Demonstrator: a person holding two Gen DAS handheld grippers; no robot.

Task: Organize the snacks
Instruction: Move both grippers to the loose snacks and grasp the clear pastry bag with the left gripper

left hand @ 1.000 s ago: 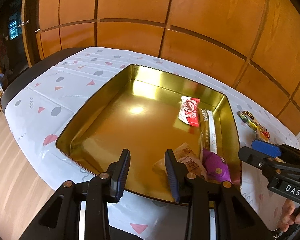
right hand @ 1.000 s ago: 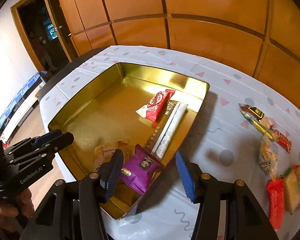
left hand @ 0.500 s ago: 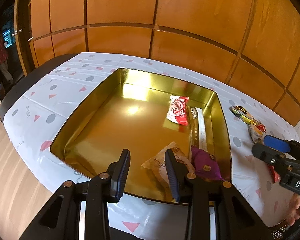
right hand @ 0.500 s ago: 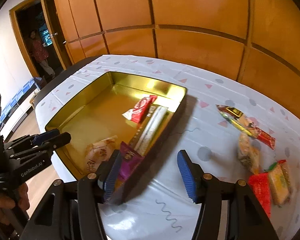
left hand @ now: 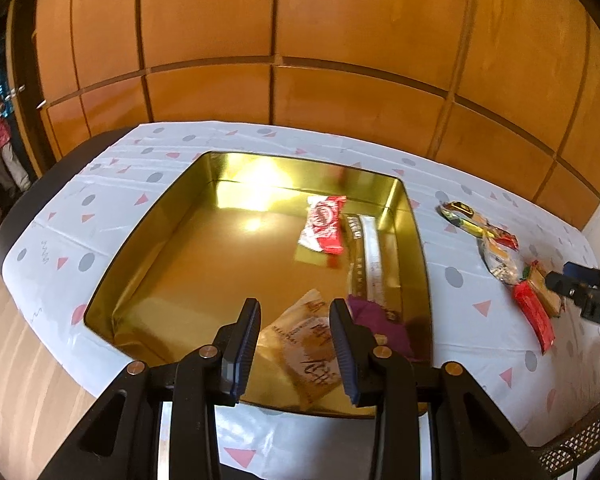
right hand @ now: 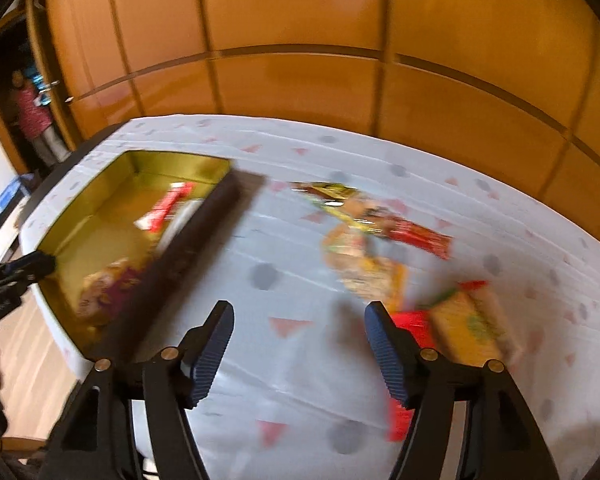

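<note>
On the cloth-covered surface (left hand: pixel 112 200), the gold tin (left hand: pixel 148 240) already held four snacks: a long pale packet (left hand: pixel 370 256), beige pouch (left hand: pixel 304 344), red wrapper (left hand: pixel 324 226) and purple packet (left hand: pixel 376 318). Right of it, a loose pile (right hand: pixel 380 248) remained. Both the left gripper (left hand: pixel 296 344) and right gripper (right hand: pixel 300 348) had jaws spread, empty.
</note>
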